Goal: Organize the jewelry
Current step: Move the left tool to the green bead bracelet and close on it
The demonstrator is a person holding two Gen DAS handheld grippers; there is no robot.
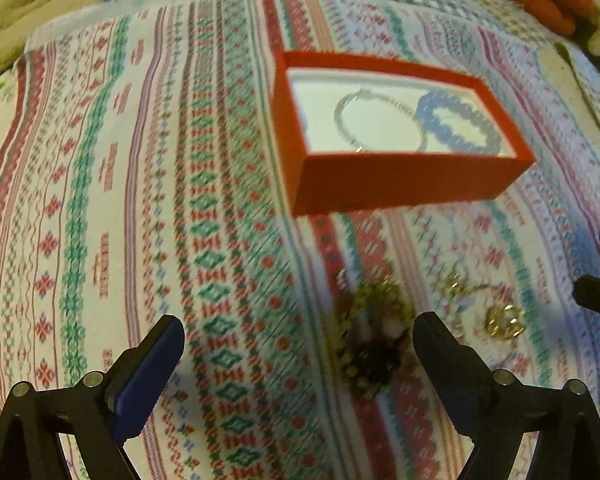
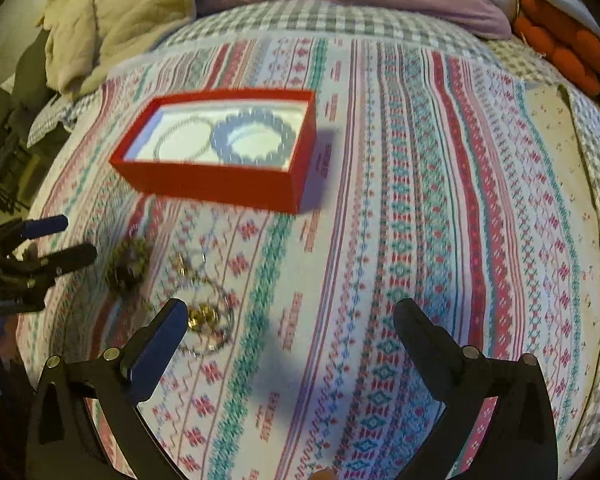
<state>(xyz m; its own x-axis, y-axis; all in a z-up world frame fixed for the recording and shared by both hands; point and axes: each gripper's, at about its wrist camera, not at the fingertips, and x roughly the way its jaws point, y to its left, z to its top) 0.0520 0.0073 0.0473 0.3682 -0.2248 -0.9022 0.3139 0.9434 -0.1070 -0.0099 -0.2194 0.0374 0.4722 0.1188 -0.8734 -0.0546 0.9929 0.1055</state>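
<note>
**Both tongs spread wide over the loose jewelry, nothing grabbed**

So here's the bed setup. There's a patterned cloth (image 1: 140, 200) laid across it, stripes of red, teal and purple, and a red box (image 1: 396, 176) sitting open on top of it. In the left wrist view the box is up around 1 o'clock from the middle of the frame; in the right wrist view it's more like 10 o'clock. Inside it, on a white lining, are a blue beaded bracelet (image 2: 254, 138) and a thinner silvery bracelet (image 2: 184, 140), side by side and touching or close to it.

The left gripper (image 1: 298, 344) has its jaws about as wide as they go, with nothing between the pads. A dark beaded bracelet with gold links (image 1: 370, 336) lies on the cloth inside that gap, close to the right-hand finger, but the frame is blurry and I can't tell if the finger actually touches it. A gold chain piece (image 1: 500, 320) is just past that finger, toward 4 o'clock.

The right gripper (image 2: 290, 316) is also fully spread and has hold of nothing. The gold chain piece with a thin ring of chain around it sits right by its left finger, at about 8 o'clock in that view. The other gripper shows at 9 o'clock there, beside the dark bracelet.

Behind the cloth there's a checked blanket (image 2: 340, 20).
</note>
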